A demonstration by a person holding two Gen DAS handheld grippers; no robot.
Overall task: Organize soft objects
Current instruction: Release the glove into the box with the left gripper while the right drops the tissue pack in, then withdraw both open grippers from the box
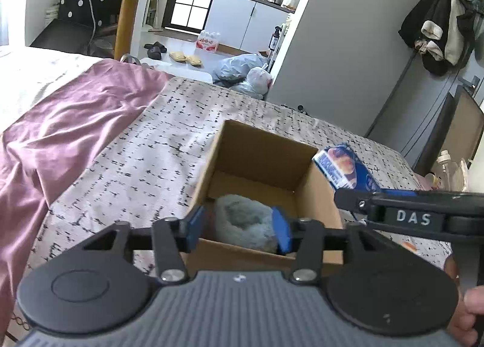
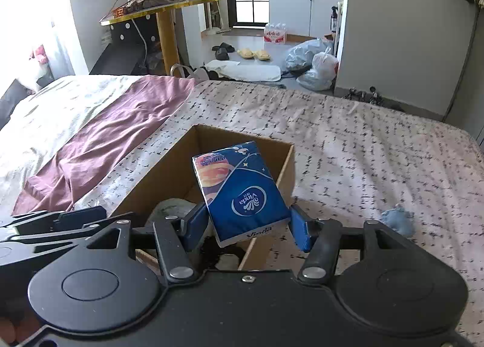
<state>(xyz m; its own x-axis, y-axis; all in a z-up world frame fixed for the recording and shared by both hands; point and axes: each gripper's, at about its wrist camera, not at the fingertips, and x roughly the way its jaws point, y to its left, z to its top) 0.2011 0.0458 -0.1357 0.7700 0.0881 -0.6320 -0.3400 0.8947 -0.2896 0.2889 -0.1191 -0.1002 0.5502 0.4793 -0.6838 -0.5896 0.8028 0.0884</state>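
An open cardboard box (image 1: 260, 147) stands on the patterned bedspread; it also shows in the right wrist view (image 2: 178, 165). A grey fluffy soft object (image 1: 242, 220) lies inside it, between the blue pads of my left gripper (image 1: 240, 226), which is open around it at the box's near edge. My right gripper (image 2: 246, 226) is shut on a blue Vinda tissue pack (image 2: 242, 189) and holds it tilted above the box's right side. The pack shows in the left wrist view (image 1: 345, 168) too. A small blue soft object (image 2: 397, 221) lies on the bed at right.
A purple sheet (image 1: 60, 135) is bunched on the bed's left. Beyond the bed's far edge are plastic bags (image 2: 314, 63), slippers (image 2: 252, 53) and a yellow table (image 2: 163, 11). Clothes (image 1: 438, 23) hang on the right wall.
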